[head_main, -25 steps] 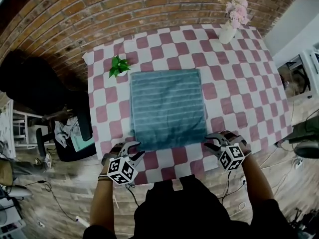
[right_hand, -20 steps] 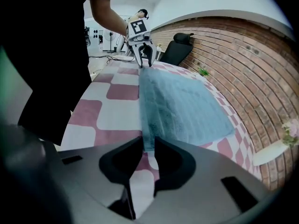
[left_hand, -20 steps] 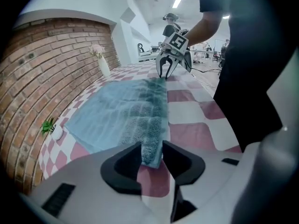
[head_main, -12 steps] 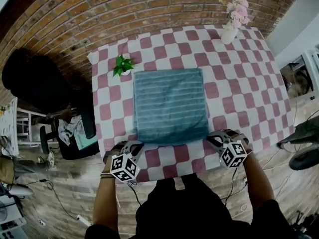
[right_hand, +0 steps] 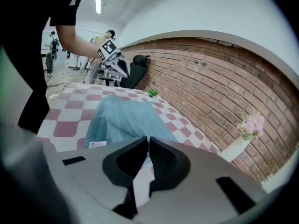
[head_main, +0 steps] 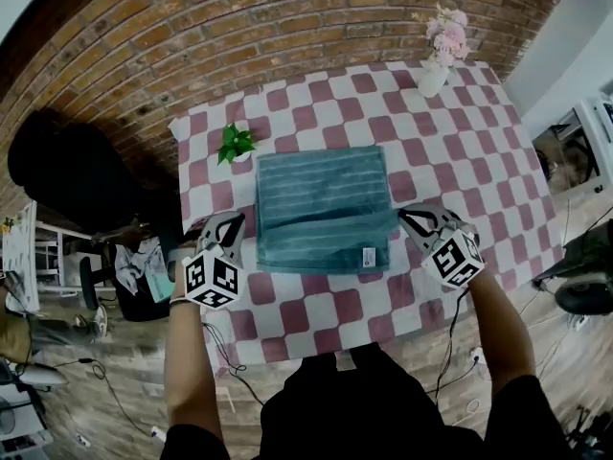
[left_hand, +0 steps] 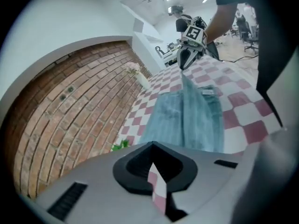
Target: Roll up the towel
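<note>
Teal striped terry towel (head_main: 321,195) lies mid-table on red-and-white checked cloth (head_main: 460,142). Near hem, running 9 to 3, is lifted. Left gripper (head_main: 233,222) pinches its 9 o'clock end, right gripper (head_main: 409,218) the 3 o'clock end, jaws closed. Roll should head toward 12; hands equally near.

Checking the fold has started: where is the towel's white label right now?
Head view: the white label sits on the towel's folded-over near edge, close to its right corner, just left of the right tool.
</note>
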